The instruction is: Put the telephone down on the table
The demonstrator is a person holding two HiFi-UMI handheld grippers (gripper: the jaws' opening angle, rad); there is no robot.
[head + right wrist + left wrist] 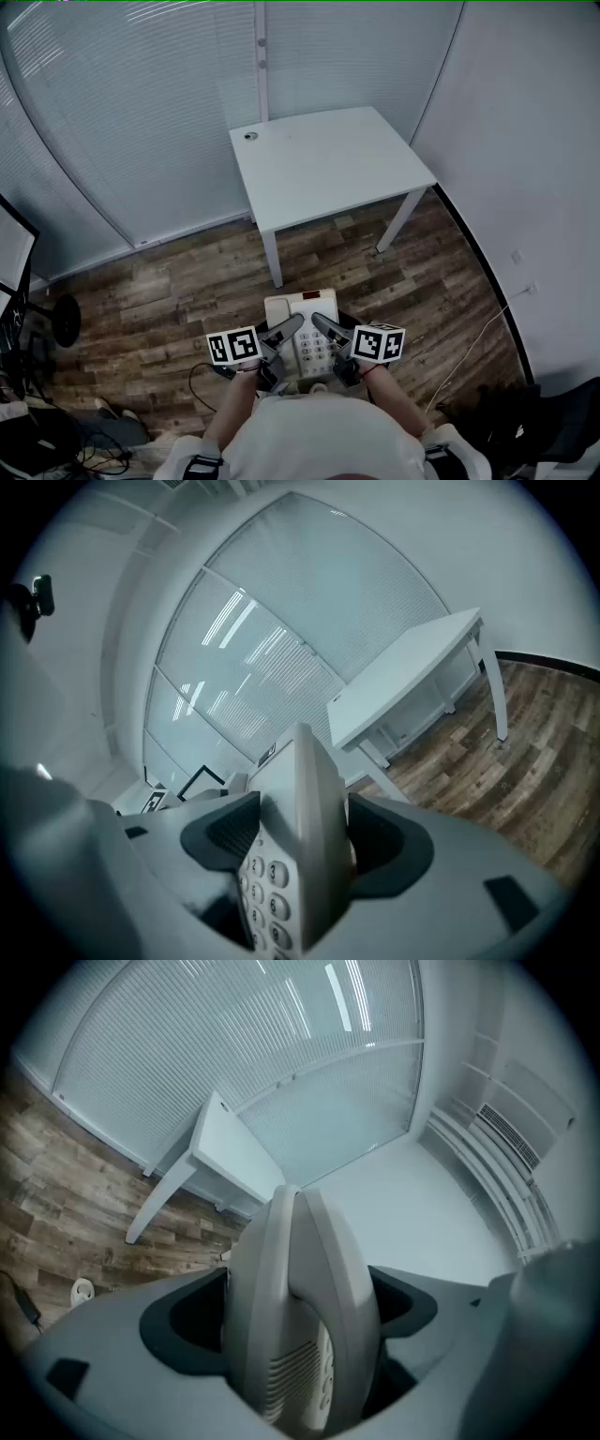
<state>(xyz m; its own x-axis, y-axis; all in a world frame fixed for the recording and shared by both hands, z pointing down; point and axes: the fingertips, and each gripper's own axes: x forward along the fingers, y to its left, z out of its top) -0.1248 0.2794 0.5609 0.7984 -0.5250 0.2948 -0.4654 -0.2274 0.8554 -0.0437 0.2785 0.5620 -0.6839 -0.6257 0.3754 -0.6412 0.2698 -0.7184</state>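
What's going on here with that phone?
A person holds a pale desk telephone between two hand-held clamps, the left gripper on one side and the right gripper on the other. It hangs over the wooden floor, close to the person's body. The white table stands ahead, and the telephone is not on it yet.

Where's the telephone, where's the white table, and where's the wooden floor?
telephone [302, 311], head view, upper part of its pale body, above the keys.
table [328, 164], head view, bare middle of its white top.
floor [141, 300], head view, brown planks left of the telephone.
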